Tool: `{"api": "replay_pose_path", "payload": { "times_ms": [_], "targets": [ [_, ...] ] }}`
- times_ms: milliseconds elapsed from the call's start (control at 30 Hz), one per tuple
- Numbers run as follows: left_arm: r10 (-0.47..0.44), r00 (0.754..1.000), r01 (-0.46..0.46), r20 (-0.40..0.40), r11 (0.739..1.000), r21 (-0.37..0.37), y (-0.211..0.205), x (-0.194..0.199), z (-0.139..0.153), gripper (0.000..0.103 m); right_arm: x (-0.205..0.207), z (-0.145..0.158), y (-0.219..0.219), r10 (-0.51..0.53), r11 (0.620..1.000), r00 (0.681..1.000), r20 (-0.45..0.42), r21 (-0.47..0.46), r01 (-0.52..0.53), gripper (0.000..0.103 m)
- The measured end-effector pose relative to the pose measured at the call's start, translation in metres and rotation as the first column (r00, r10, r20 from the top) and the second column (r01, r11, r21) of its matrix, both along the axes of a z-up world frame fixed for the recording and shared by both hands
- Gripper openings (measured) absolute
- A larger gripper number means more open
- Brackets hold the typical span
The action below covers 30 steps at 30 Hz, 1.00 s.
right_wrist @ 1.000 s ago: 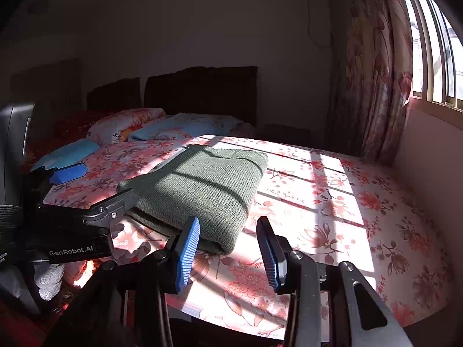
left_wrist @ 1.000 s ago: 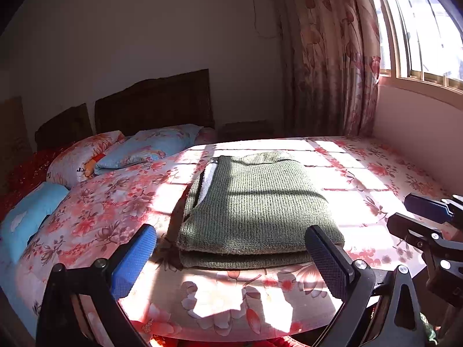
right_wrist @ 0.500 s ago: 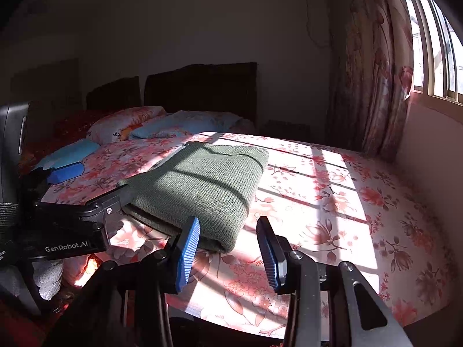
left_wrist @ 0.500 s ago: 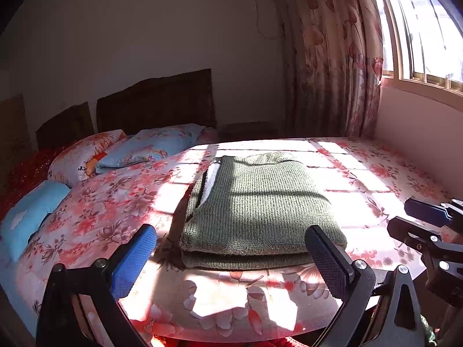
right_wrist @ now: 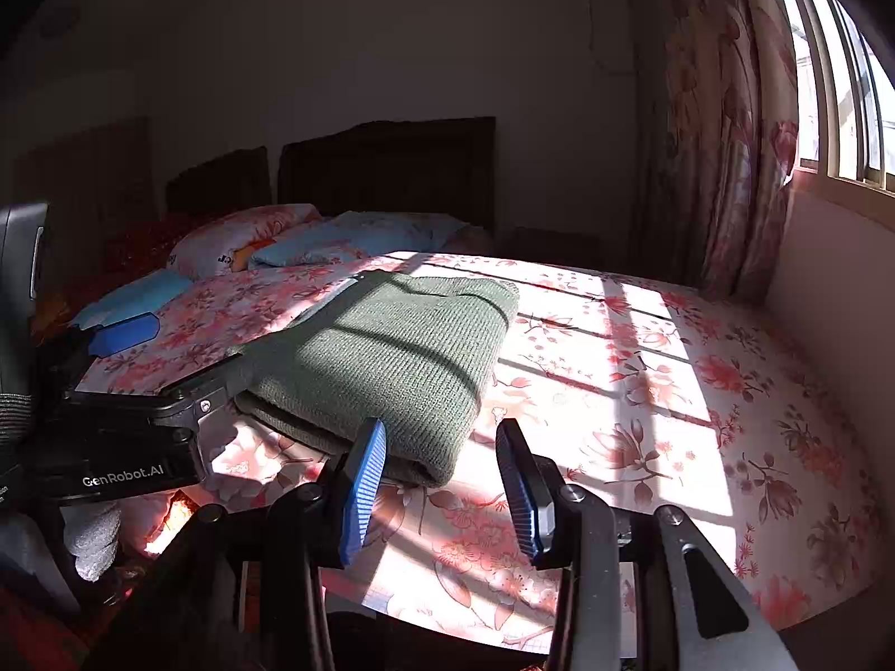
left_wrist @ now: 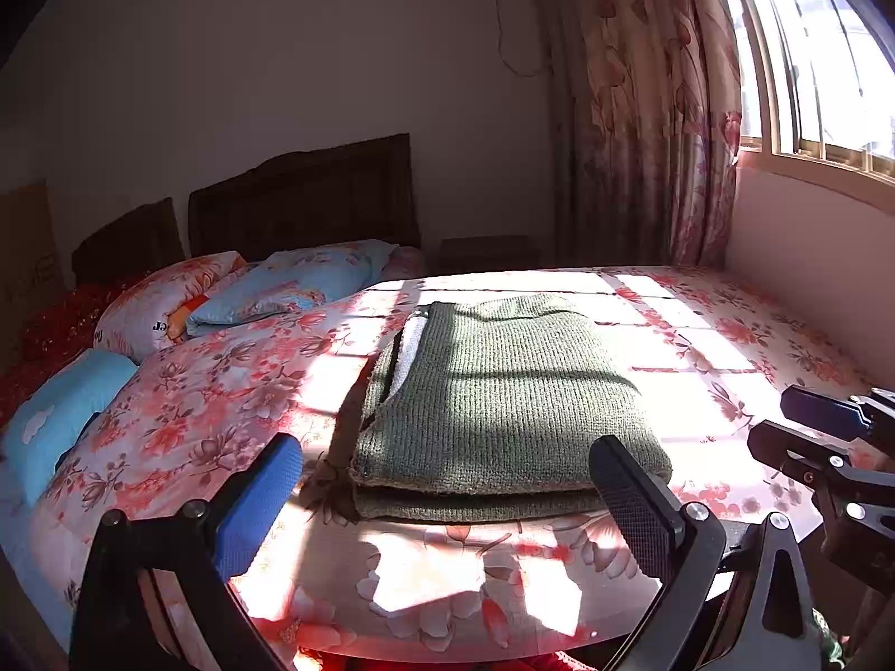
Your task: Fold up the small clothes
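Note:
A green knitted sweater [left_wrist: 498, 397] lies folded into a neat rectangle on the floral bedspread [left_wrist: 235, 391]; it also shows in the right wrist view [right_wrist: 391, 358]. My left gripper [left_wrist: 447, 503] is open and empty, held just short of the sweater's near edge. My right gripper [right_wrist: 442, 486] is open and empty, held off the sweater's near right corner. The right gripper also shows at the right edge of the left wrist view [left_wrist: 822, 430], and the left gripper at the left of the right wrist view [right_wrist: 134, 386].
Pillows [left_wrist: 291, 291] lie at the head of the bed by a dark headboard [left_wrist: 302, 201]. A small blue pillow [left_wrist: 61, 414] lies at the left. A wall under the window [left_wrist: 811, 257] runs along the bed's right side, with floral curtains [left_wrist: 643, 112].
Both grippers have drifted slightly; the sweater sits a little lower and nearer in the right wrist view. Nothing was grasped or released.

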<state>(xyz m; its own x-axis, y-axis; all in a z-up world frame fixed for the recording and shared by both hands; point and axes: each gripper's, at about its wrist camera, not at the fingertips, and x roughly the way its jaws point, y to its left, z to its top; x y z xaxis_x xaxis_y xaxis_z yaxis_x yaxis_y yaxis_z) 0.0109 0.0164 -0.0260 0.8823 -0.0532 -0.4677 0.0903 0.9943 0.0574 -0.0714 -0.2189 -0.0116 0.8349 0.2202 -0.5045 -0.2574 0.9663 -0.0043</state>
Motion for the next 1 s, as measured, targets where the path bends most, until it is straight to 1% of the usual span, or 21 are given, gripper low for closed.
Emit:
{"api": "replay_pose_path", "payload": {
  "times_ms": [533,900,1000],
  "targets": [
    [0.003,1.000,-0.003,-0.001,1.000,0.000,0.0003,0.0002,-0.0005,0.103,0.0027,-0.0048,-0.0007,-0.008,1.000,1.000,-0.030,0.023,0.009,0.042],
    [0.022,1.000,-0.022,-0.011,1.000,-0.008,-0.0015,-0.0028,-0.0045,0.103,0.0036,-0.0060,0.0002,-0.008,1.000,0.999,-0.035,0.025,0.009,0.042],
    [0.039,0.999,-0.040,-0.004,0.999,-0.006,-0.0026,-0.0049,-0.0048,0.103,0.0035,-0.0068,0.0009,-0.008,1.000,0.999,-0.036,0.025,0.009,0.042]
  ]
}}
